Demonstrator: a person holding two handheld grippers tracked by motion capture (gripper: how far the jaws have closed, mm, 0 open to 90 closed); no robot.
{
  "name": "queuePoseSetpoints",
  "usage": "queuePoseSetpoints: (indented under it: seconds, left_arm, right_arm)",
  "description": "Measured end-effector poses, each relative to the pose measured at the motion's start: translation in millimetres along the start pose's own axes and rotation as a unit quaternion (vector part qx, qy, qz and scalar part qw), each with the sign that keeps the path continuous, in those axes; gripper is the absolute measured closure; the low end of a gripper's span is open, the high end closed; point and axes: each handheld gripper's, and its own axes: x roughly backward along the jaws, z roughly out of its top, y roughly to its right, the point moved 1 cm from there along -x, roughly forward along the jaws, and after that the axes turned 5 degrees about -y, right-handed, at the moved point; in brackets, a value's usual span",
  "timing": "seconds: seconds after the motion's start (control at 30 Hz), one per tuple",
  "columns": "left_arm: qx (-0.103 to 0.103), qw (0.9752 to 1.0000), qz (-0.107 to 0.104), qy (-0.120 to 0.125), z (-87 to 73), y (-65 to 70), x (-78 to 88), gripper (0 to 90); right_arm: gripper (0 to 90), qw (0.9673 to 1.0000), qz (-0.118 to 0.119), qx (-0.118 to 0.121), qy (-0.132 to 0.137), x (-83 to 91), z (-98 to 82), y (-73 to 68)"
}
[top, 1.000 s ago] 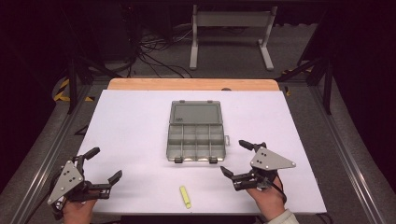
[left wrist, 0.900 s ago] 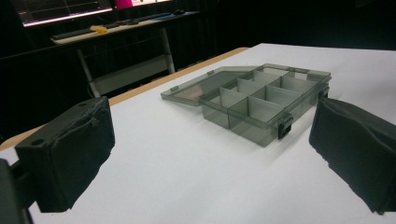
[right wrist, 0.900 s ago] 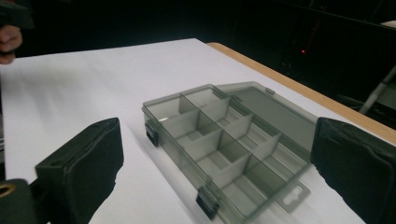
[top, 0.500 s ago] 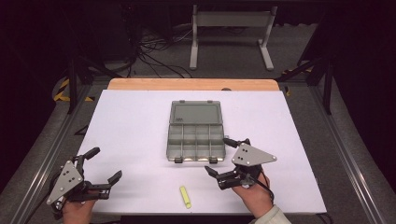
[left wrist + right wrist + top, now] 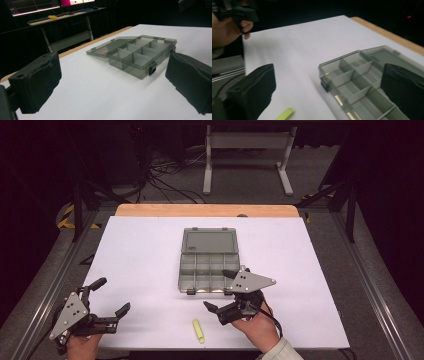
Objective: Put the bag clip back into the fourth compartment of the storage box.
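White table [image 5: 150, 250], wood far edge. Open grey compartment box [image 5: 206, 262] ahead of both jaw pairs; yellow-green stick [image 5: 198, 330] near right jaws.

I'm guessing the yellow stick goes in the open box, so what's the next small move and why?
Probably swing the right claw down onto the yellow stick: its jaws stand open, the stick lies loose just beside it, and the organizer box is open with bare compartments.

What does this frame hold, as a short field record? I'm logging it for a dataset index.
surface: white table
organizer box: grey, translucent, lid open flat, compartments look empty
yellow-green stick: on the table, near edge, in front of the box
left gripper: jaws open, holds nothing, near left corner
right gripper: jaws open, holds nothing, at the box's near right corner
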Motion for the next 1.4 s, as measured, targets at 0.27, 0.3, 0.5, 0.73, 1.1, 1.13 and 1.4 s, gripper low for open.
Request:
queuePoseSetpoints:
  seconds: [0.27,0.3,0.5,0.73,1.1,1.13,1.4]
  left_arm:
    - [-0.001,1.0000,0.000,0.000,0.2,0.6,-0.2,1.0]
    - [-0.002,1.0000,0.000,0.000,0.1,0.6,-0.3,1.0]
    - [-0.002,1.0000,0.000,0.000,0.3,0.4,0.1,1.0]
    - [-0.001,1.0000,0.001,0.000,0.2,0.6,-0.3,1.0]
    - [-0.003,1.0000,0.001,-0.001,0.3,1.2,-0.9,1.1]
    - [-0.003,1.0000,0.001,-0.001,0.4,1.3,-0.9,1.1]
    - [-0.004,1.0000,0.001,0.000,0.2,0.8,-0.6,1.1]
  right_arm:
    - [48.2,0.9979,0.058,0.013,-0.026,1.5,0.3,-3.9]
    - [56.7,0.9972,0.067,0.017,-0.028,1.7,-0.2,-4.9]
    - [86.9,0.9924,0.100,0.039,-0.060,-4.5,-2.8,-11.3]
    - [89.9,0.9869,0.121,0.051,-0.094,-15.6,-6.7,-17.4]
    - [90.0,0.9719,0.157,0.063,-0.164,-45.1,-17.6,-35.1]
    - [90.0,0.9703,0.161,0.065,-0.168,-47.9,-18.7,-36.8]
    - [90.0,0.9590,0.180,0.078,-0.205,-63.9,-27.2,-49.3]
